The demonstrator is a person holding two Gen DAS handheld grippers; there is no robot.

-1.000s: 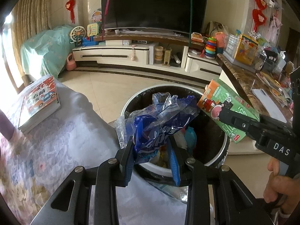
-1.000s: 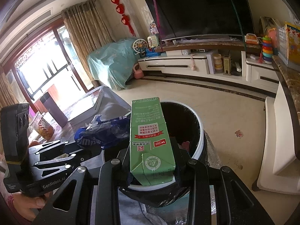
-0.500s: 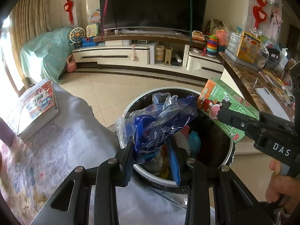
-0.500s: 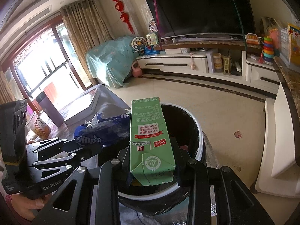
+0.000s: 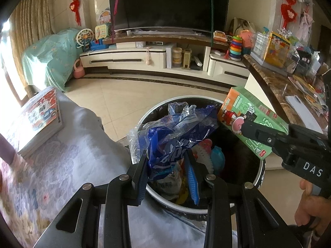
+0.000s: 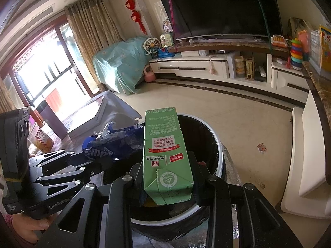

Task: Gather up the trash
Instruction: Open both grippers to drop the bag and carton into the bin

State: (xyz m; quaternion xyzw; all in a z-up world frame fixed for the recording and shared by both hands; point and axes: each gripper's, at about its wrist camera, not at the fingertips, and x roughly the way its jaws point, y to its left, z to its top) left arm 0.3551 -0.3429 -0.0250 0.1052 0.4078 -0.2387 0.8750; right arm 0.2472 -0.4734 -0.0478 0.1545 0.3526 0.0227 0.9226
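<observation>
Two trash items, both held over the open trash bin (image 5: 261, 176). Left gripper (image 5: 168, 170) is clamped on a crumpled blue plastic wrapper (image 5: 175, 142); right gripper (image 6: 167, 183) is clamped on a green drink carton (image 6: 166, 155). Bin has a white rim and black liner, with other rubbish inside. A book (image 5: 40, 117) lies on the cloth-covered table (image 5: 62, 165) to the left.

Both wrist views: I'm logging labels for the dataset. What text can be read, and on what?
"DAS": on the right gripper.
"GenRobot...": on the left gripper, cut off.
Blue plastic wrapper: white lettering, crumpled, unreadable.
Green carton: Chinese print, upside down, too small.
Book: title blurred.
</observation>
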